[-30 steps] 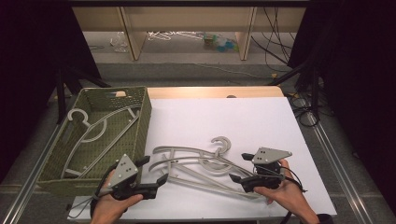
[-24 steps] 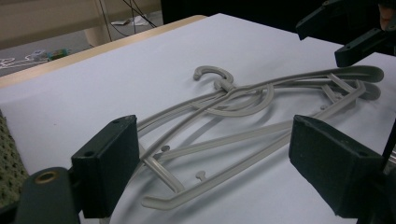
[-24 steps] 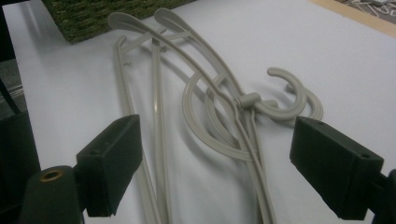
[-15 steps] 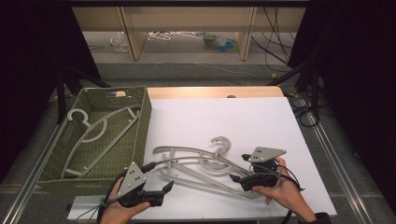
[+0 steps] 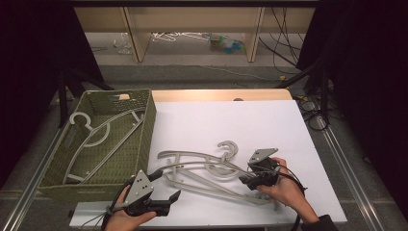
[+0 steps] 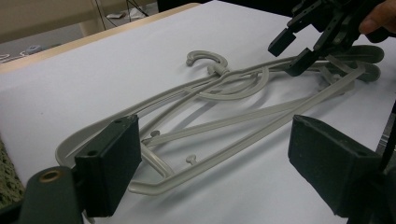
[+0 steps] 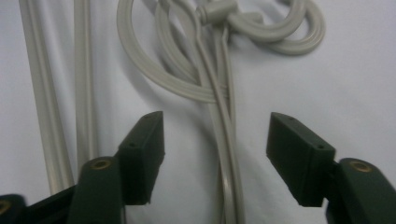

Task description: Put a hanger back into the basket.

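High view: white tabletop (image 5: 250, 120) carries a pile of grey hangers (image 5: 207, 173) near its front edge, roughly mid-width, hooks pointing toward the far edge. Green basket (image 5: 144, 139) sits at the tabletop's left edge w/ one more hanger (image 5: 96, 137) lying inside it. Left gripper (image 5: 161, 185) is at the front-left corner, just off the pile's left end, jaws spread, nothing between them. Right gripper (image 5: 246, 179) is over the pile's right part, near the front edge, held in the person's right hand (image 5: 288, 190); jaws point left at the hanger arms.

Left gripper view: its two jaws stand wide apart and released; the hangers (image 6: 224, 107) lie flat on the tabletop between and beyond them, not touched. Farther off, top right, the right gripper (image 6: 299, 51) hangs right over the pile's far end, jaw tips at or just above an arm, contact unclear.

Right gripper view: jaws partly spread and have just been closing; a hanger arm (image 7: 226, 154) runs up between them, w/ a gap on each side, pads not pressing yet. Hook loops (image 7: 261, 23) overlap at the top. Two more bars (image 7: 60, 88) lie left of the left jaw.
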Demonstrator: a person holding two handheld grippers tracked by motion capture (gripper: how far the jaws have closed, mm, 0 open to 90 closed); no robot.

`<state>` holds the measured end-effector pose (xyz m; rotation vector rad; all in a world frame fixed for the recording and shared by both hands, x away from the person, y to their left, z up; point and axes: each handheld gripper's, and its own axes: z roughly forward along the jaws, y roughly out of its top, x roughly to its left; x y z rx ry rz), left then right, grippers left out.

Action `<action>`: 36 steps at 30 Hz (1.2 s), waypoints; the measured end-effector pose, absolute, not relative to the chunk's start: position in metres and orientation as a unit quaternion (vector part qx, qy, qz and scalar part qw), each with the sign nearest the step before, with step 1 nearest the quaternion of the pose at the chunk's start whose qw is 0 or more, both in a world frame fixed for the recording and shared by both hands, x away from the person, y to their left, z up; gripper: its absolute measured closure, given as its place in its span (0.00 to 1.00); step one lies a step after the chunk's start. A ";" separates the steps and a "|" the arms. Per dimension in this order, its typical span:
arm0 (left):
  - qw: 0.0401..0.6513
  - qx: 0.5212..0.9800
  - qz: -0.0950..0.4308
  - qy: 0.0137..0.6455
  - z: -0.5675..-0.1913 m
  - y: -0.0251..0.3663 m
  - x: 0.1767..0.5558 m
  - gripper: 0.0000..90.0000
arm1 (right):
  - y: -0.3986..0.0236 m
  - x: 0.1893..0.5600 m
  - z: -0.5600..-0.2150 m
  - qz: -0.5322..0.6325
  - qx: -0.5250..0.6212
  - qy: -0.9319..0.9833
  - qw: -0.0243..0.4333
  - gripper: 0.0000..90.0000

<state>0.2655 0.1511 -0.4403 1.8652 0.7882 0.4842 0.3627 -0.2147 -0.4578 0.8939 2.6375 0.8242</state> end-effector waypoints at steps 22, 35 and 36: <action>0.497 0.781 0.195 0.324 -0.442 0.151 0.266 0.19 | -0.203 0.387 -0.467 0.237 0.287 0.923 0.096 0.82; 0.497 0.779 0.196 0.327 -0.442 0.152 0.268 0.20 | -0.199 0.380 -0.451 0.219 0.221 0.941 0.134 0.90; 0.500 0.777 0.195 0.329 -0.442 0.152 0.268 0.20 | -0.199 0.380 -0.450 0.220 0.216 0.941 0.136 0.90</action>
